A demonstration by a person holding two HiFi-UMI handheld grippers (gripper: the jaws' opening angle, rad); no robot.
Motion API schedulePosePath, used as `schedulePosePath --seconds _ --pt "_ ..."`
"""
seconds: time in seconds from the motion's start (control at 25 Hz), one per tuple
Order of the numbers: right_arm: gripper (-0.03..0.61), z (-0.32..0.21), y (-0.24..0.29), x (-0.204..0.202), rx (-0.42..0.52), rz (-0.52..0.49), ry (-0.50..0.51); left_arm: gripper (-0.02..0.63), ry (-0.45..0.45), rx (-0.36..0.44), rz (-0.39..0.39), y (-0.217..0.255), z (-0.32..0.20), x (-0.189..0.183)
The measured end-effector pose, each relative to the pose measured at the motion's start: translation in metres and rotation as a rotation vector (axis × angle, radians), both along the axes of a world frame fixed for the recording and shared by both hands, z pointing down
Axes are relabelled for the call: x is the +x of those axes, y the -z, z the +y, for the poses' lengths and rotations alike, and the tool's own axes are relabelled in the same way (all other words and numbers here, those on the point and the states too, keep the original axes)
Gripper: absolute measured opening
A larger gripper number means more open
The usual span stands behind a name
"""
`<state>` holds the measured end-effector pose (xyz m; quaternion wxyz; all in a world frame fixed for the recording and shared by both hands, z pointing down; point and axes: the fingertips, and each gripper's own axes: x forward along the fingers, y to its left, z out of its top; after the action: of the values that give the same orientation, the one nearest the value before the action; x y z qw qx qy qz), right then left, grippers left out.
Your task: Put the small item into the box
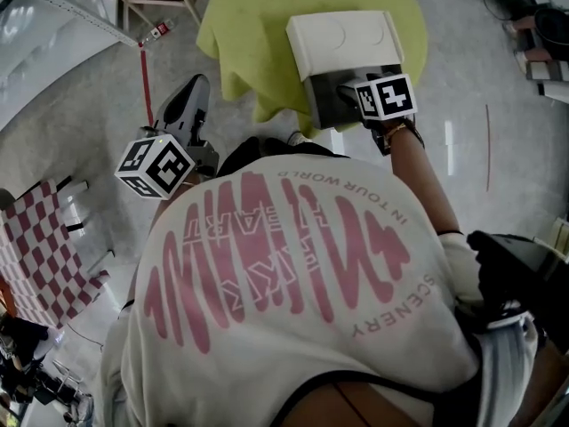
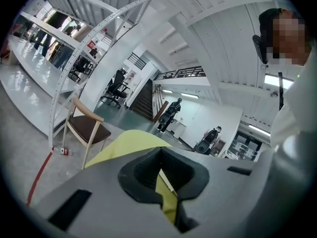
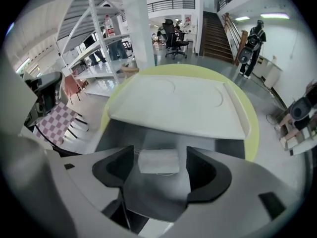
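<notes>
- Right gripper view: right gripper (image 3: 160, 153) has its jaws spread, 1 on each side of the small item (image 3: 158, 161), with no squeeze that I can see.
- The item (white, flat, pad-like) lies on the grey floor of the box (image 3: 225, 145), so it's inside.
- The lid (image 3: 173, 103) is tipped back behind the opening, which keeps the way in clear for the tool.
- Head view: the right tool reaches out over the box on the yellow table (image 1: 240, 34), coming from the near side so it doesn't fight the lid.
- Left gripper (image 2: 159, 155) has its jaws pressed together on nothing; only a thin slit shows between the pads. It hangs off the table edge, aimed out at the room, so I judge it parked because this is a 1-tool job.
- Judgement: placement looks done, and what remains is backing the right tool out without dragging the item.
</notes>
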<state>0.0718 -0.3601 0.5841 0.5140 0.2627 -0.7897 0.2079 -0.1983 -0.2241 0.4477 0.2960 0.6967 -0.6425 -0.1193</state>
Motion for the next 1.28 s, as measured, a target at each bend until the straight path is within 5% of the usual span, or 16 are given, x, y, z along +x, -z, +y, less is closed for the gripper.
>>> schedulePosePath --seconds 0.28,0.4,0.52,0.6,0.72,1.12,1.28 --pt "0.320 0.001 0.020 0.006 -0.001 -0.107 -0.093 0.008 -0.027 0.040 -0.025 0.019 -0.009 0.001" --pt "0.197 0.003 0.028 0.013 0.016 -0.131 -0.135 0.007 -0.056 0.057 -0.035 0.027 -0.013 0.006" --pt "0.158 0.011 0.035 0.017 0.007 -0.170 -0.178 0.008 -0.090 0.068 -0.036 0.033 -0.015 0.015" --pt "0.056 0.016 0.041 0.020 0.006 -0.206 -0.228 0.008 -0.118 0.074 -0.034 0.037 -0.016 0.022" --pt "0.020 0.022 0.053 0.019 -0.021 -0.292 -0.309 0.007 -0.176 0.097 -0.040 0.044 -0.023 0.032" --pt "0.006 0.047 0.158 -0.008 -0.061 -0.914 -0.454 0.007 -0.401 0.211 -0.056 0.085 -0.043 0.075" --pt "0.006 0.054 0.209 -0.003 0.120 -1.075 -0.480 0.006 -0.494 0.217 -0.039 0.085 -0.034 0.091"
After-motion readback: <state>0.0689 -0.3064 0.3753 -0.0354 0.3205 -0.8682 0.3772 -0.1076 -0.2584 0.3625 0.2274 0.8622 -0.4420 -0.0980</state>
